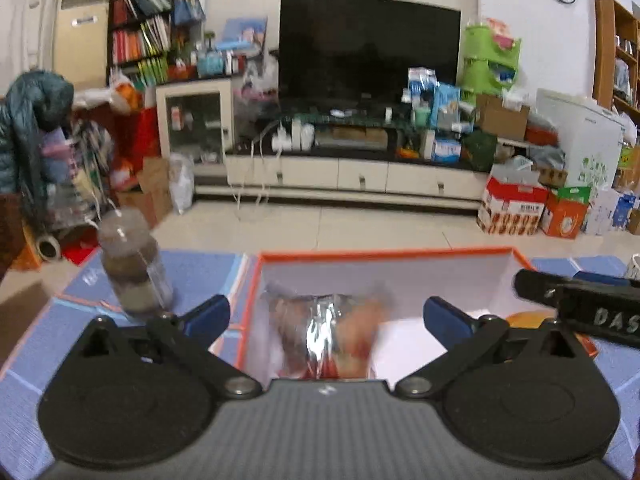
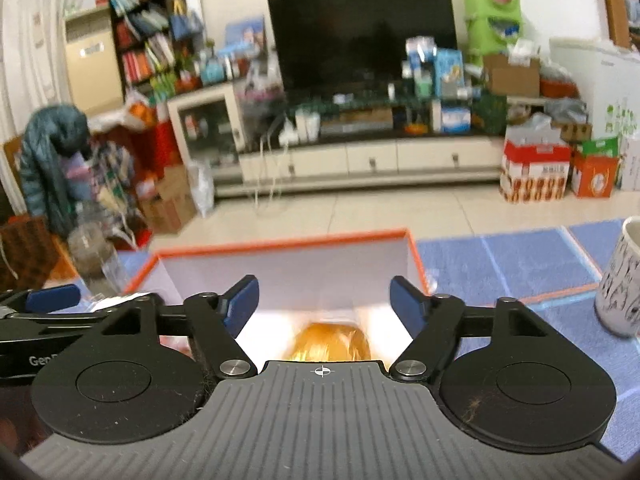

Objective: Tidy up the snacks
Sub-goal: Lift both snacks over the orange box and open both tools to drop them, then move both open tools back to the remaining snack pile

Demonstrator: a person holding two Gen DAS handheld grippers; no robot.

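Observation:
A white box with an orange rim (image 1: 384,255) stands on the blue mat; it also shows in the right wrist view (image 2: 280,245). My left gripper (image 1: 326,314) is open above the box. A blurred silver and red snack packet (image 1: 326,332) is below and between its blue fingertips, inside the box, not touching them. My right gripper (image 2: 324,300) is open above the box. A wrapped golden bun (image 2: 330,342) lies in the box under it. The right gripper's arm (image 1: 580,300) shows at the right of the left wrist view.
A clear jar of brown snacks (image 1: 134,264) stands on the mat left of the box, also in the right wrist view (image 2: 94,260). A patterned white mug (image 2: 620,280) stands at the right. A blue mat (image 2: 500,264) covers the table. TV cabinet and boxes stand across the floor.

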